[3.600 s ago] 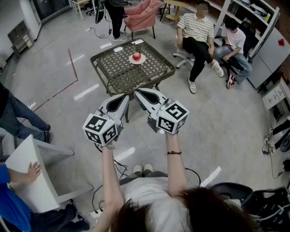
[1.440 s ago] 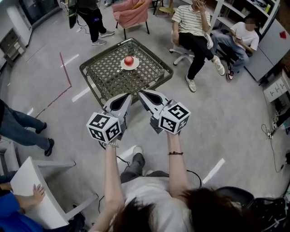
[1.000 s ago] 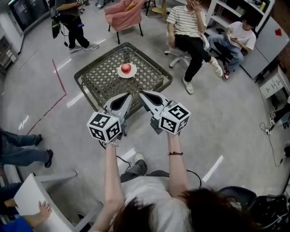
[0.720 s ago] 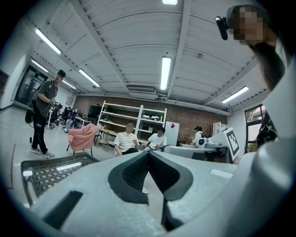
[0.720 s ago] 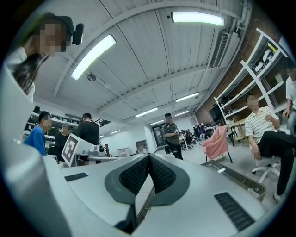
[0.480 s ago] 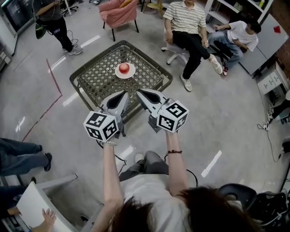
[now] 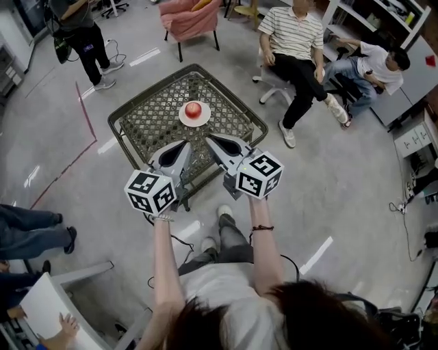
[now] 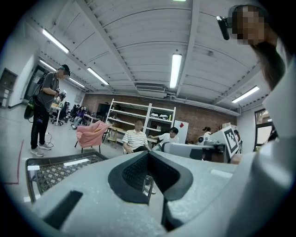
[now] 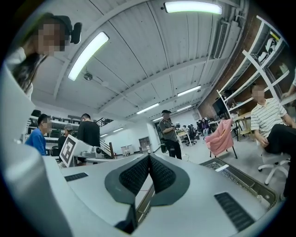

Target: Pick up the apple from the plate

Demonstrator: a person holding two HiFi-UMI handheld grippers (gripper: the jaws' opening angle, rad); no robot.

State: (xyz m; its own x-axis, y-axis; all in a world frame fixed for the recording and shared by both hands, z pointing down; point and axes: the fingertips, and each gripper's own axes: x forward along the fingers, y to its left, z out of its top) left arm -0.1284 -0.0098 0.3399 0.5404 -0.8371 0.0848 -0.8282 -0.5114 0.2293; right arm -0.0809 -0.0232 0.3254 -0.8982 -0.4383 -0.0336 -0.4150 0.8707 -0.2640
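A red apple (image 7: 194,109) sits on a small white plate (image 7: 183,118) near the middle of a low mesh-topped table (image 7: 120,128). Both grippers are held side by side, level, in front of the person and short of the table's near edge. In the head view my left gripper (image 7: 185,144) and my right gripper (image 7: 208,139) point toward the table, some way from the apple. The jaws of the left gripper (image 8: 148,153) are shut with nothing between them, and so are those of the right gripper (image 9: 149,157). The apple does not show in either gripper view.
Two people sit on chairs (image 7: 294,41) beyond the table at the right. A pink chair (image 7: 191,17) stands behind it and a person (image 7: 79,31) stands at the back left. Someone's legs (image 7: 31,229) are at the left; a cable (image 7: 181,249) lies by the feet.
The person has walked closer to the table, which now lies nearer the gripper tips. Both grippers stayed shut and side by side.
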